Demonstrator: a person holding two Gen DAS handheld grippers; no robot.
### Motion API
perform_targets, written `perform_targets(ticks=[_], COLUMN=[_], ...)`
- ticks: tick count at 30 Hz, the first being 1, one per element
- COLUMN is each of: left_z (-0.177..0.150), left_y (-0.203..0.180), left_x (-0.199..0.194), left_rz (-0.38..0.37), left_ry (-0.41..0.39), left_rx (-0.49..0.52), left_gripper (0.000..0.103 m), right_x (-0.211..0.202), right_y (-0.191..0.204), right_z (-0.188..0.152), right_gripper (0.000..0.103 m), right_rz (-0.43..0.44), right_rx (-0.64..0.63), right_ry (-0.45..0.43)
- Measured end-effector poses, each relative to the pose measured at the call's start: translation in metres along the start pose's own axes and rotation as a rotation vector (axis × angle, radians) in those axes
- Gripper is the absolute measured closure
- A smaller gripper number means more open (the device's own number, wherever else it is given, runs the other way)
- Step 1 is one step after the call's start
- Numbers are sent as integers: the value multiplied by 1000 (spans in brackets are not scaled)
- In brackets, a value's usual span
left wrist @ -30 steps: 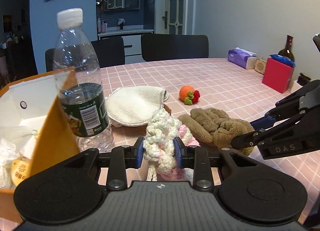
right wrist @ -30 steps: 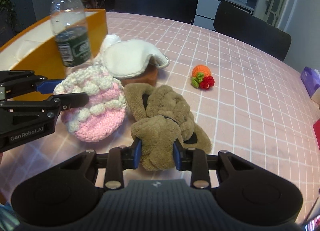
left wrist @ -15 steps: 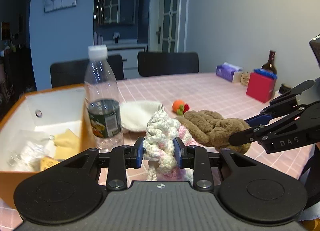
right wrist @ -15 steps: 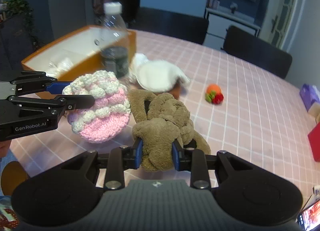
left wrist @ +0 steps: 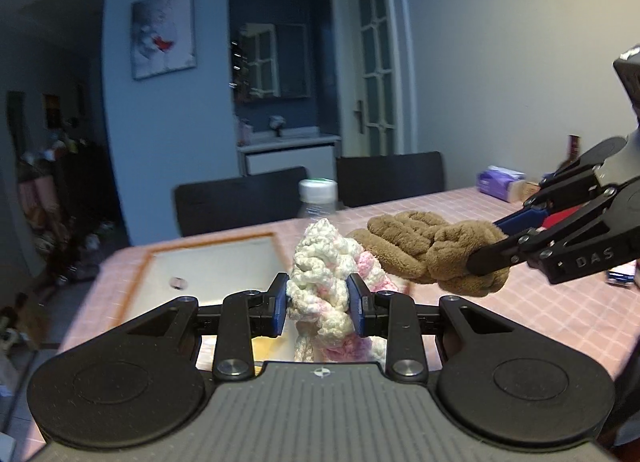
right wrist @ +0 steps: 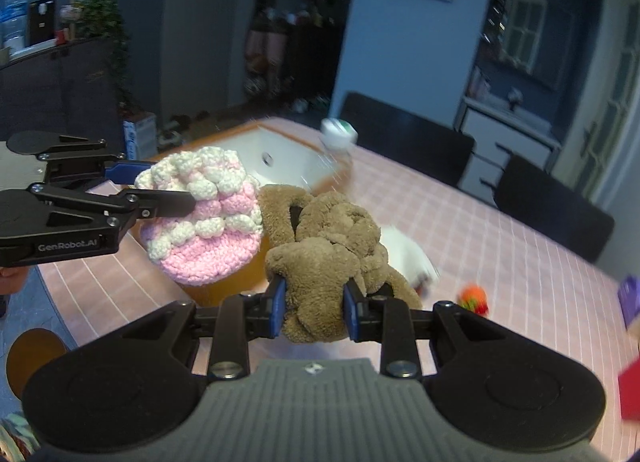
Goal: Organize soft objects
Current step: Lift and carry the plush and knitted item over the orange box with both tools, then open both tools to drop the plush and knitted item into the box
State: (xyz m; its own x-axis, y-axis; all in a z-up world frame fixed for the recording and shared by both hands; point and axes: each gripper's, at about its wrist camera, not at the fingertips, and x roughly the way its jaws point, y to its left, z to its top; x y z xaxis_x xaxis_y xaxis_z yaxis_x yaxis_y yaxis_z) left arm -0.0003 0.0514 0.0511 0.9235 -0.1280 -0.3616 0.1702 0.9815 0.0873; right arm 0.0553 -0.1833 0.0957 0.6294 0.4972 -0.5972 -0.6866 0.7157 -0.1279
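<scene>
Left wrist view: left gripper [left wrist: 319, 304] fingers [left wrist: 280, 308] clamped on pink-and-white crochet pouch [left wrist: 328, 286], lifted clear of desk [left wrist: 520, 310]. Right gripper [right wrist: 313, 308] fingers [right wrist: 277, 308] pinching brown plush toy [right wrist: 328, 254], also aloft, just beside pouch. Beyond: orange-rimmed box [right wrist: 288, 154], water bottle [right wrist: 338, 142] near it. Risk, as judged: dangling plush or pouch clipping bottle and toppling it on way to box; soft bulk slipping from narrow pinch.
</scene>
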Motion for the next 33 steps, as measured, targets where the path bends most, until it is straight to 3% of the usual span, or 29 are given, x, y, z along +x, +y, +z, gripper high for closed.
perform_targets(ticks=[6,13,23,27,33], left_z=[4,15,11,1,-17], left_y=[34,65,102,106,113], left_x=[-2,33,105,125,149], left_rz=[121,195,186,178,111], left_ry=[-2,48,167,183,182], left_rx=[13,56,183,252,313], left_gripper=[68,68,69,71,71], right_x=[11,48,158,198,242], right_y=[26,54,68,77,77], right_z=[36,75,124,129,121], right_gripper=[75,75,75,75,75], right_rz=[48,85,7,-63,-125], right_rx=[-56,-120,-152,-161,-202], right_ry=[-54,-74,67,97,146])
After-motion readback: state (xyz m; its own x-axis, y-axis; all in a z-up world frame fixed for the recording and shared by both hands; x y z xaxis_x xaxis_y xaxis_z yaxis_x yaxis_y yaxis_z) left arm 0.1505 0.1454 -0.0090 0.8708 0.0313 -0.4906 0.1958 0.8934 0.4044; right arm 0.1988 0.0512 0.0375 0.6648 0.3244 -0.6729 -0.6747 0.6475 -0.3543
